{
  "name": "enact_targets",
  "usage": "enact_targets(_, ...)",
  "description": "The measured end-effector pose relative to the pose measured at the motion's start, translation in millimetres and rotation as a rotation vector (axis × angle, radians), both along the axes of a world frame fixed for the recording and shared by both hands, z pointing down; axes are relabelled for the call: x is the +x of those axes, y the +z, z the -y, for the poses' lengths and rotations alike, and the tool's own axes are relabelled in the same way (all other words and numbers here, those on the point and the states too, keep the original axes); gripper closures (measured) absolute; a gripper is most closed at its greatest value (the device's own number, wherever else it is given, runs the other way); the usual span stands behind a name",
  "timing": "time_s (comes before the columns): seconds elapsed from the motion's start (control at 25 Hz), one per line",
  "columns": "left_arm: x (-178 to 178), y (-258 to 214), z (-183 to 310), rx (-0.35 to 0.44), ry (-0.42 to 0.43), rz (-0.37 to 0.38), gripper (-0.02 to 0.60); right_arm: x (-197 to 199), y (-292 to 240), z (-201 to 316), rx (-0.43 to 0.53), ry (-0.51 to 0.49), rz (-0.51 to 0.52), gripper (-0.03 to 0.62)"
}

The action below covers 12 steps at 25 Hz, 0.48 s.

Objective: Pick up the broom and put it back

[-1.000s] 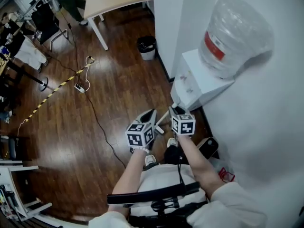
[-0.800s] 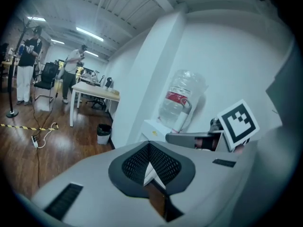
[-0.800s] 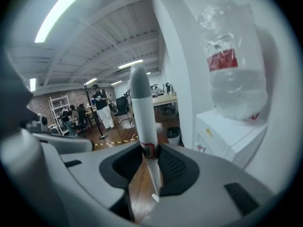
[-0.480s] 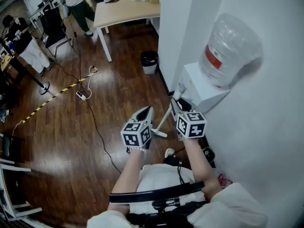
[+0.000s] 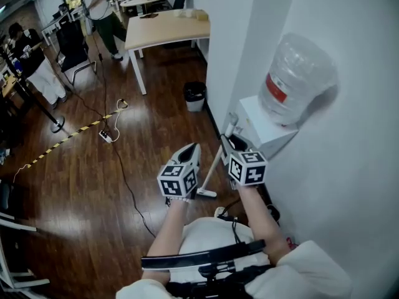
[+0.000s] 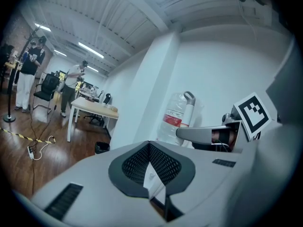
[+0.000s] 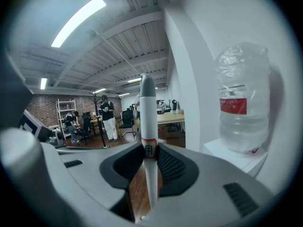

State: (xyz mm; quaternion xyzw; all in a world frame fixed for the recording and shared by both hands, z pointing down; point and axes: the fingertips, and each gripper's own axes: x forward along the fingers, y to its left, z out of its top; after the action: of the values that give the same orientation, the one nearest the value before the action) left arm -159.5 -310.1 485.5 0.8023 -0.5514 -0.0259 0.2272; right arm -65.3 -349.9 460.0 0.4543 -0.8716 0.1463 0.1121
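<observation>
Right tongs just tightened on the broom handle, upright between the pads, head below them. Left tongs pressed together, empty, just beside. Step looks like carry. Next: probably park it by the water dispenser ahead-right.

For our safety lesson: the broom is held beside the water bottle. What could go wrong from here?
The right gripper, its jaws just closed further, pinches the thin broom handle, which could slip or swing. Its top stands near the water bottle and could knock it. The floor cable could cause a trip.
</observation>
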Motion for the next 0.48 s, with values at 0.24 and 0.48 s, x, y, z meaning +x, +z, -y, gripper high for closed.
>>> enact_targets(0.24, -1, 4, 1, -0.009, -0.002, -0.006, 0.588, -3, 3, -1, -0.003, -0.007, 0.0, 0.473)
enact_targets(0.48, -5, 13, -4, -0.029, -0.01, -0.01, 0.588, 5, 19, 5, -0.027, 0.022, -0.01, 0.473)
